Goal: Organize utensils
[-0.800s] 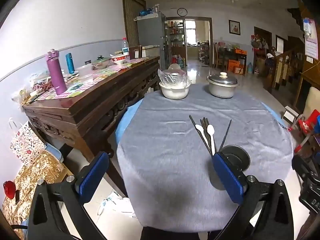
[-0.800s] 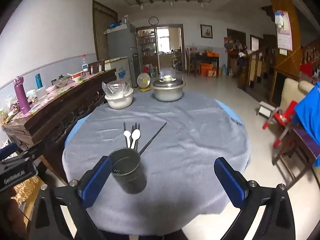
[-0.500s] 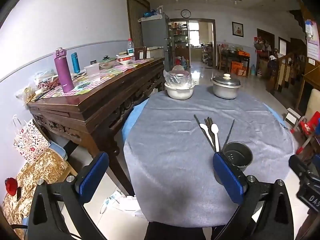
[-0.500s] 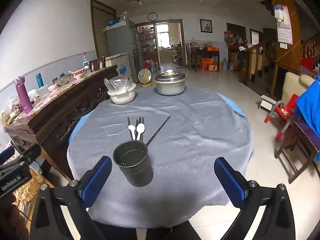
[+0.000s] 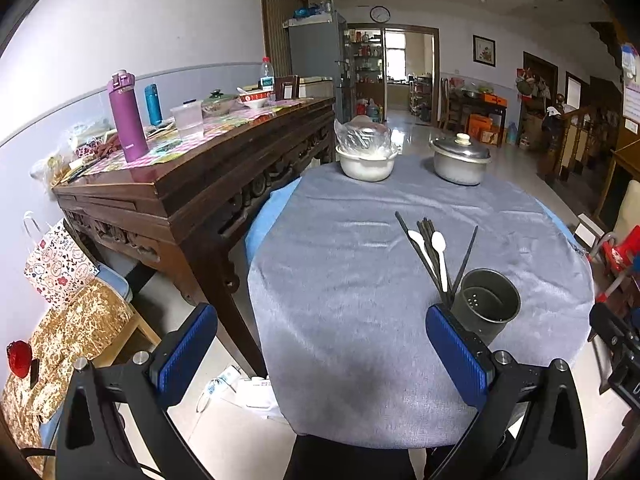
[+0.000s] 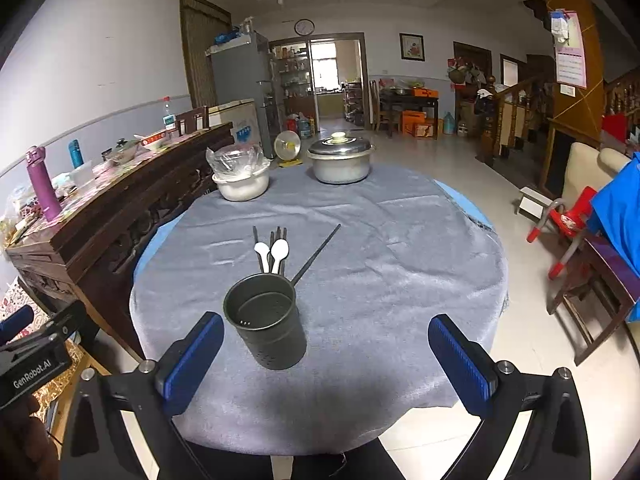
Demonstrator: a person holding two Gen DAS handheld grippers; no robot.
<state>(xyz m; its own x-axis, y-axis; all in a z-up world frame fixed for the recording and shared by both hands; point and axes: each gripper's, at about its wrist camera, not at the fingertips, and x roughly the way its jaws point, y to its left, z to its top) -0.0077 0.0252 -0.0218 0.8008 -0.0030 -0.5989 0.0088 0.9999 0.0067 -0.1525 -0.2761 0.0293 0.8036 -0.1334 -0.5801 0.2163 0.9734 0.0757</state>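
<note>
A dark metal utensil holder stands upright and empty on the grey-clothed round table; it also shows in the left wrist view. Just beyond it lie two white spoons among several dark chopsticks, also seen in the left wrist view as spoons and chopsticks. My left gripper is open and empty over the table's near left edge. My right gripper is open and empty at the near edge, the holder just beyond its left finger.
A white bowl covered in plastic and a lidded metal pot stand at the table's far side. A dark wooden sideboard with bottles runs along the left. Chairs and a red toy stand to the right.
Both grippers have pulled back and risen from the table. The holder and utensils now sit farther ahead in both views. Nothing on the table has moved.
</note>
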